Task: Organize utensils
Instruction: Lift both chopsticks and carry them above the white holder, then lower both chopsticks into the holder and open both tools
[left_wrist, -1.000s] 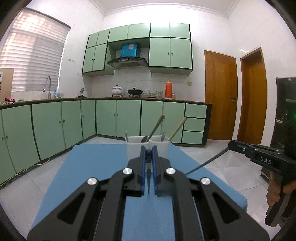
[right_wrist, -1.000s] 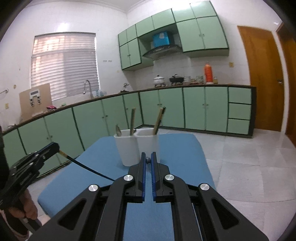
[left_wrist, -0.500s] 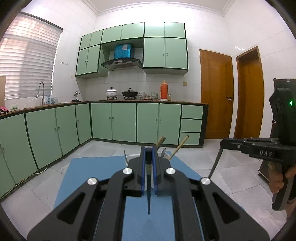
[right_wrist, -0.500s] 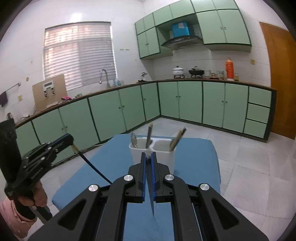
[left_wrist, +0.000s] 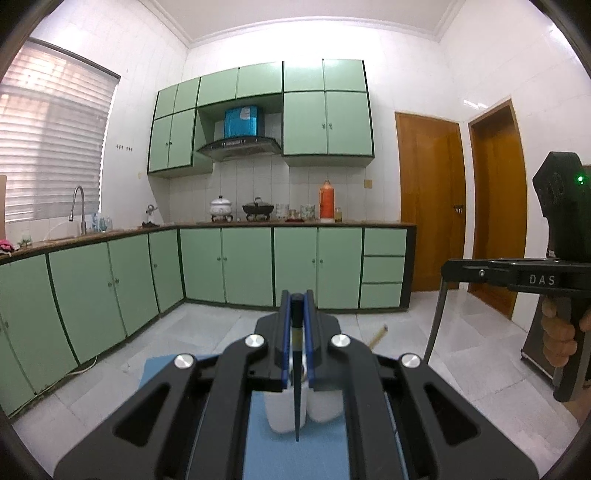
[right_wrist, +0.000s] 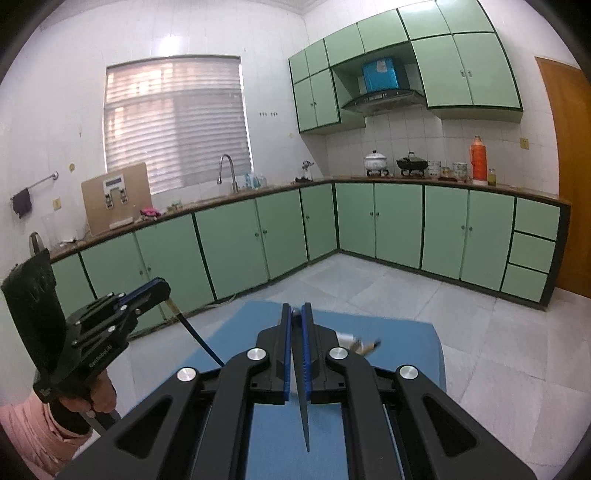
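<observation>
Nearest, left gripper (left_wrist: 297, 299) pinched on a dark chopstick (left_wrist: 296, 398) that hangs point-down over the white utensil holder (left_wrist: 284, 413). Right gripper (right_wrist: 295, 314) likewise clamped on a second chopstick (right_wrist: 303, 406), blade-thin, pointing down above the blue table (right_wrist: 406, 332). Beyond the fingers, wooden handles (right_wrist: 365, 347) poking from the holder, mostly hidden. Farther back, green cabinets (right_wrist: 399, 221) under the counter.

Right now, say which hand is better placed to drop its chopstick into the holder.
Probably left. The left gripper holds the left chopstick tip-down across the white holder. The right gripper's right chopstick hangs over the blue mat, holder off to one side.
</observation>
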